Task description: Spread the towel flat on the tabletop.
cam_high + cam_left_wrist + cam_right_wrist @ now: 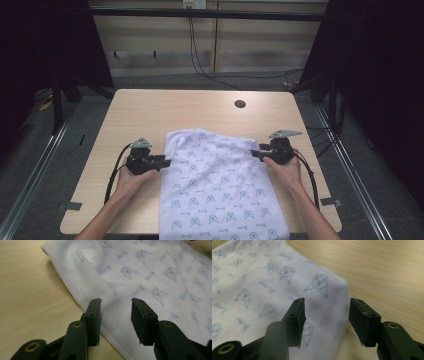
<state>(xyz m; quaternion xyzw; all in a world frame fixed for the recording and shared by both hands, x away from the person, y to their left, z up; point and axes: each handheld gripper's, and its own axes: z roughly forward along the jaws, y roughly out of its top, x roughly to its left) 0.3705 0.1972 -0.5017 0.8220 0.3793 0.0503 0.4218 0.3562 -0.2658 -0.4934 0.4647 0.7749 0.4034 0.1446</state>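
A white cloth (pixel 215 185) printed with small blue figures lies flat on the wooden table (pixel 150 110), its near end hanging over the front edge. My left gripper (pixel 167 162) is open at the cloth's left edge, and the left gripper view shows that gripper (pixel 116 315) with its jaws apart just above the hem of the cloth (pixel 155 277). My right gripper (pixel 254 153) is open at the cloth's right edge. In the right gripper view the gripper (pixel 325 320) straddles the cloth's (pixel 262 282) rounded corner with nothing pinched.
A round dark hole (pixel 240 104) sits in the table near its far edge. Bare wood lies left, right and beyond the cloth. Black curtains flank the table, and cables (pixel 200 60) run along the floor behind it.
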